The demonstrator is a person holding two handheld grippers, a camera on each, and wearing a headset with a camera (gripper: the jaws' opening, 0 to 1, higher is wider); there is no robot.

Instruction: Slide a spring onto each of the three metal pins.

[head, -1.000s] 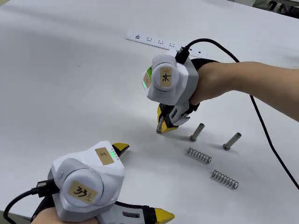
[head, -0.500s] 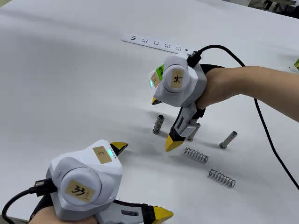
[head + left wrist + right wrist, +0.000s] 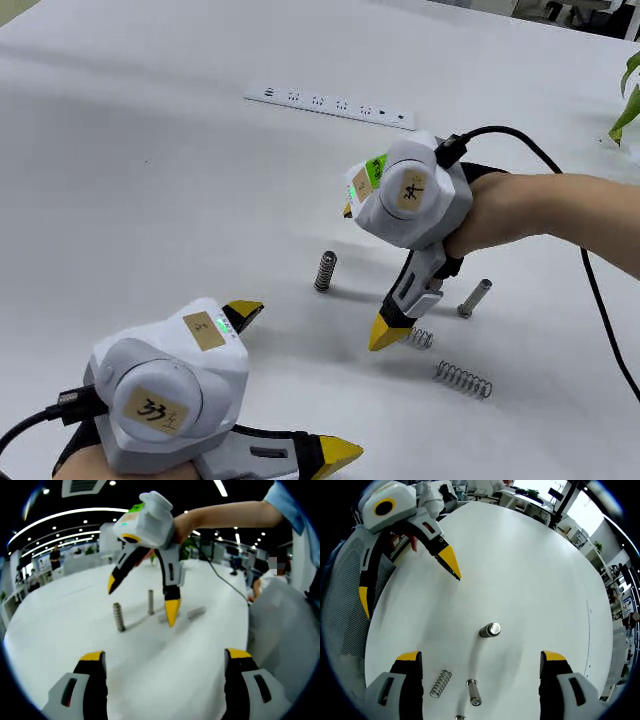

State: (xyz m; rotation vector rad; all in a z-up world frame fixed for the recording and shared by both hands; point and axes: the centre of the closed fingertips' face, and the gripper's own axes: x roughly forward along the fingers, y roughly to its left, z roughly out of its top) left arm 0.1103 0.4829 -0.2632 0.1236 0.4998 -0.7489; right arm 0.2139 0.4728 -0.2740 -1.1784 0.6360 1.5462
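One metal pin stands upright with a spring around it, left of my right gripper; from above it shows as a round head. That gripper is open and holds nothing, its lower yellow fingertip close to a loose spring that is partly hidden behind it. A second loose spring lies further right. A bare pin lies behind the gripper; another bare pin lies beside a spring. My left gripper hovers open and empty at the near left.
A white power strip lies at the back of the white table. A black cable trails from the right gripper across the right side. Green plant leaves reach in at the far right edge.
My right gripper opened, let go of the sprung pin and moved right and down toward the loose springs. The pin now stands alone. The left gripper stays put.
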